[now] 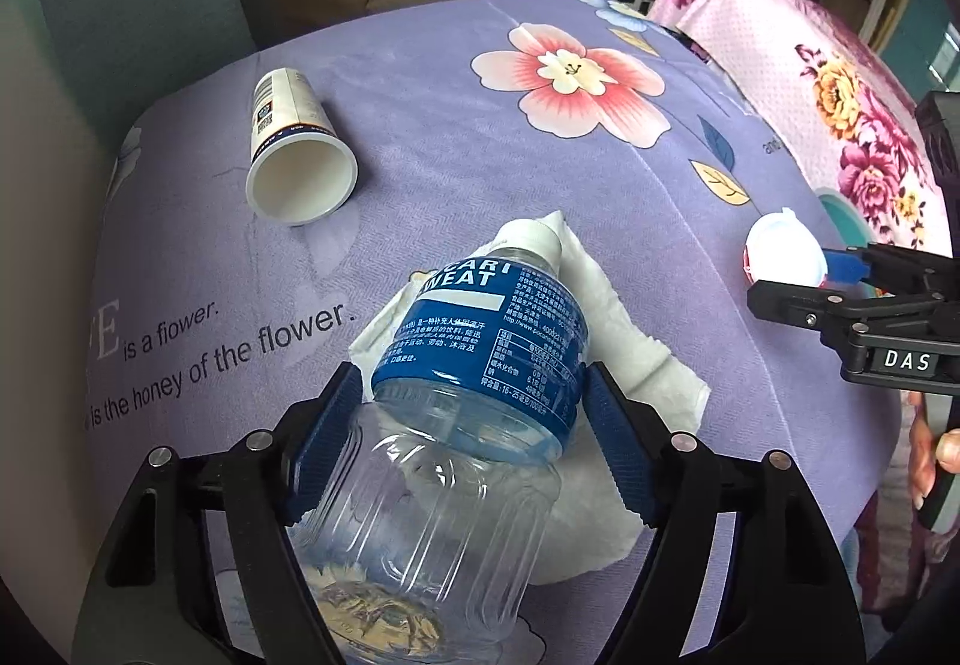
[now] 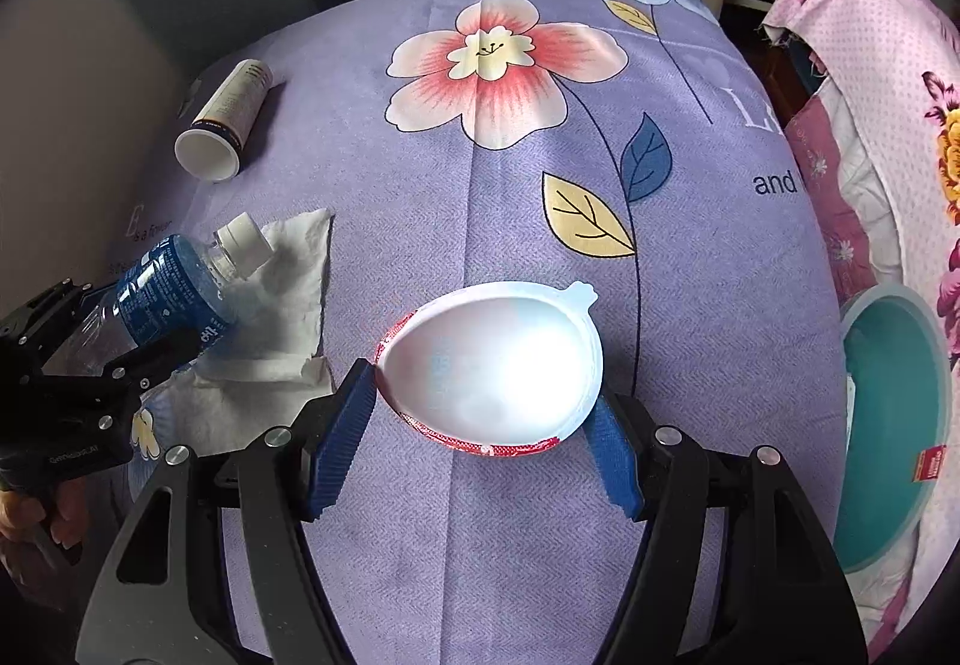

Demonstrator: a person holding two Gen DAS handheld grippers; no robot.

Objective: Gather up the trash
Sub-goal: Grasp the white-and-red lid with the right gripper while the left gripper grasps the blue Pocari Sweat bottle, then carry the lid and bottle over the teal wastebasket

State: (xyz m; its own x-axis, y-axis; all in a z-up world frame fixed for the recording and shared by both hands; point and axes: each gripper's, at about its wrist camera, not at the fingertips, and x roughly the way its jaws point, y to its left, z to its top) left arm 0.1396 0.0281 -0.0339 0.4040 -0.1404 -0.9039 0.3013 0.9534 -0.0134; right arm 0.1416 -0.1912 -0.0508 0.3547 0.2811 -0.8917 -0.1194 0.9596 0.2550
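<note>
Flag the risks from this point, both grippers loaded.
1. The left gripper is clamped on the bottle near mid-body; the thin, clear plastic could buckle or slip.
2. The tissue lies right under the bottle and may get dragged along.
3. The right gripper pinches the shallow white cup at its edges; it could tilt or pop out.

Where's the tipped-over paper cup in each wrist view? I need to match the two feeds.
Left wrist: paper cup upper left, on its side, mouth toward the camera.
Right wrist: paper cup far upper left, beyond the bottle.
Shared landmark: the big pink flower printed on the cloth, right of the cup.
</note>
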